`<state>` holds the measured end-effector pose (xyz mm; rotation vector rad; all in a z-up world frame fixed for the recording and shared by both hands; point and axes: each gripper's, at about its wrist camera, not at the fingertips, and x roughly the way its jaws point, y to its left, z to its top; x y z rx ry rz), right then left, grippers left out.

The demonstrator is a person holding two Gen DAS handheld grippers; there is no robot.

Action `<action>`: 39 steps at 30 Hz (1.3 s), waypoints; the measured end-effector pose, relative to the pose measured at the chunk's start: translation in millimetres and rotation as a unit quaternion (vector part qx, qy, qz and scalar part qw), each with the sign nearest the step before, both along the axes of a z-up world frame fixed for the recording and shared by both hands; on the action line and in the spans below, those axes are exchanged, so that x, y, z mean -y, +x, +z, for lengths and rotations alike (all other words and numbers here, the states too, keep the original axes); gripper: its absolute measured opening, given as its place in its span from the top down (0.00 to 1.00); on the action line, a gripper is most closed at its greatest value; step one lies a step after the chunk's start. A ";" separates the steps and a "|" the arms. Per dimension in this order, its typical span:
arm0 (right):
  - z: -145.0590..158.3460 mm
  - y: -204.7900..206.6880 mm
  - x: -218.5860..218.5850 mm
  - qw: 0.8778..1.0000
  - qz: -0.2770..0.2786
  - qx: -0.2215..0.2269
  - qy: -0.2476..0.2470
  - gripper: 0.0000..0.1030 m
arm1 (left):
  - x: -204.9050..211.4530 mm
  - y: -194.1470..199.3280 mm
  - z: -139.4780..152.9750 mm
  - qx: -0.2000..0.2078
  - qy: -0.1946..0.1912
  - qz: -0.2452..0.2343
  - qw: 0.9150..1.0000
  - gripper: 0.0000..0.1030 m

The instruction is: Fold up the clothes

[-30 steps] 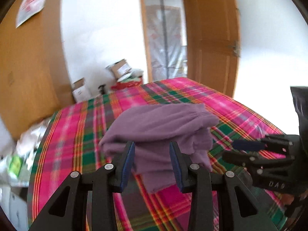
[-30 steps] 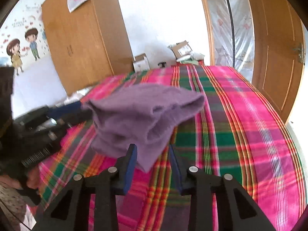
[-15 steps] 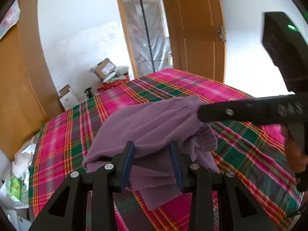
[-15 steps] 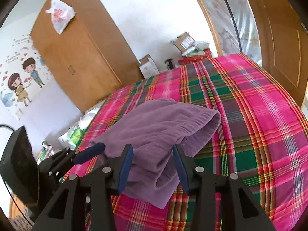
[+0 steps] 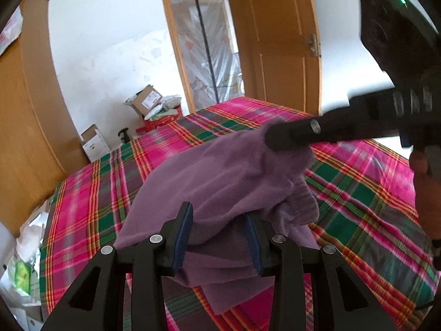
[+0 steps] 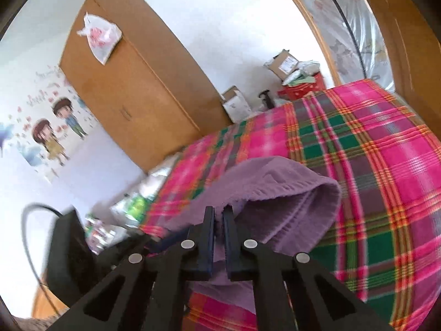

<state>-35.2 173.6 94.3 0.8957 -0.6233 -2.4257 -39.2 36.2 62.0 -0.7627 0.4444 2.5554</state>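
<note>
A purple fleece garment (image 5: 220, 176) lies in a loose folded heap on the plaid bedcover (image 5: 358, 193). My left gripper (image 5: 219, 215) is open at its near edge, and the top layer drapes over the gap between the blue pads. My right gripper (image 5: 275, 140) comes in from the right and meets the garment's far elastic hem. In the right wrist view its jaws (image 6: 218, 212) stand nearly together, shut on a fold of the purple garment (image 6: 289, 182). The hem arches up beside them above the bedcover (image 6: 386, 151).
A wooden wardrobe (image 5: 27, 138) stands left of the bed, with cardboard boxes (image 5: 93, 143) and a red box against the far wall. An open wooden door (image 5: 281, 41) is behind. Plastic bags (image 5: 27, 248) lie on the floor at left. A hand (image 5: 424, 187) holds the right gripper.
My right gripper went from open to shut at the garment's hem and tilted. My left gripper pushed further in, so the cloth now lies over its fingers.
</note>
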 end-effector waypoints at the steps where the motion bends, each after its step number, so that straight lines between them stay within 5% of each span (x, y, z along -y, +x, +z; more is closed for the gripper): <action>1: 2.5 -2.1 -0.2 1.000 0.004 -0.001 -0.011 0.94 | -1.0 1.3 -0.2 -0.003 -0.001 0.000 1.000 0.62; 10: 12.3 -7.5 12.0 0.997 0.045 0.000 -0.064 0.94 | -1.0 3.4 11.3 -0.056 0.006 0.033 0.998 0.62; 16: 9.2 -9.9 14.6 0.994 0.063 0.012 -0.084 0.94 | 18.5 -9.1 15.1 -0.032 0.062 0.048 0.996 0.62; 19: 7.3 -10.7 16.4 0.994 0.068 0.015 -0.083 0.94 | 29.7 -14.2 17.8 -0.015 0.092 0.060 0.994 0.86; 25: -0.2 -7.0 19.2 0.994 0.071 0.021 -0.077 0.92 | 43.0 -15.8 20.7 -0.007 0.121 0.067 0.990 0.95; 39: -38.6 27.6 38.0 0.994 0.072 0.052 0.056 0.78 | 103.2 -25.5 32.7 -0.003 0.185 0.138 0.973 0.95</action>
